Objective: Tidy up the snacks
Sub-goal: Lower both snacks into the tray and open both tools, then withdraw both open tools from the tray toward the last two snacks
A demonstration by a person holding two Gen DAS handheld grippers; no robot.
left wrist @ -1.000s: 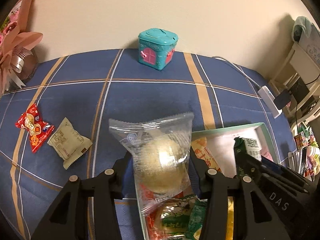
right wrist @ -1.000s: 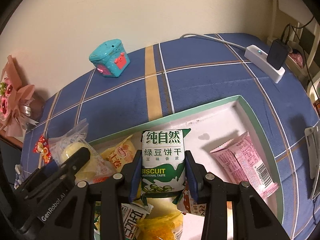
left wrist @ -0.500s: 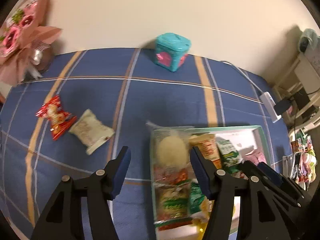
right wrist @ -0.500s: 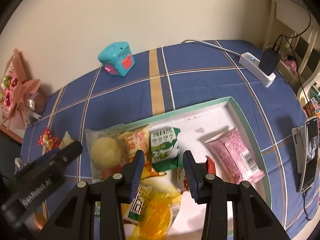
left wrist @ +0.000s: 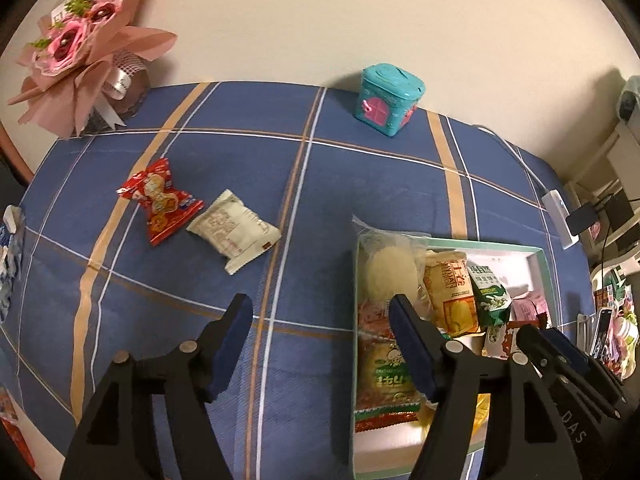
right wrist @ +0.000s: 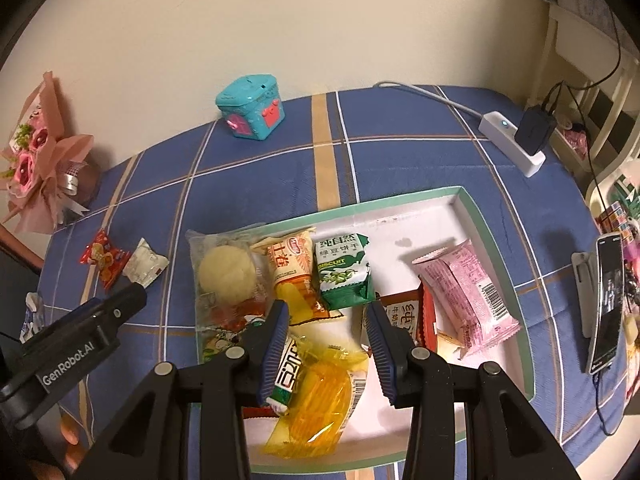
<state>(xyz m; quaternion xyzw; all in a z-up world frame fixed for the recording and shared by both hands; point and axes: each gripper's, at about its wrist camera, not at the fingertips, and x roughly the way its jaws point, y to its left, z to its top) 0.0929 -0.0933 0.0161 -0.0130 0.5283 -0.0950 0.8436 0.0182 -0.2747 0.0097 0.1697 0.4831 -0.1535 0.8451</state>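
Note:
A green-rimmed white tray [right wrist: 460,196] [left wrist: 536,250] holds several snacks: a clear-wrapped round bun [right wrist: 226,270] [left wrist: 386,270] at its left end, an orange packet [right wrist: 294,268], a green biscuit packet [right wrist: 344,272] [left wrist: 488,294], a pink packet [right wrist: 466,292] and a yellow packet [right wrist: 320,400]. My left gripper [left wrist: 320,312] is open and empty above the cloth at the tray's left edge. My right gripper [right wrist: 328,314] is open and empty above the tray's middle. A red snack [left wrist: 158,200] [right wrist: 102,258] and a white snack [left wrist: 236,234] [right wrist: 146,266] lie on the cloth to the left.
A teal toy box [left wrist: 388,98] [right wrist: 252,106] stands at the back by the wall. A pink bouquet [left wrist: 80,48] [right wrist: 40,164] is at the back left. A power strip with charger [right wrist: 516,140] and a phone on a stand [right wrist: 608,300] are at the right.
Both grippers opened and drew back and up. The bun left my left gripper and lies in the tray; the green biscuit packet left my right gripper and lies in the tray.

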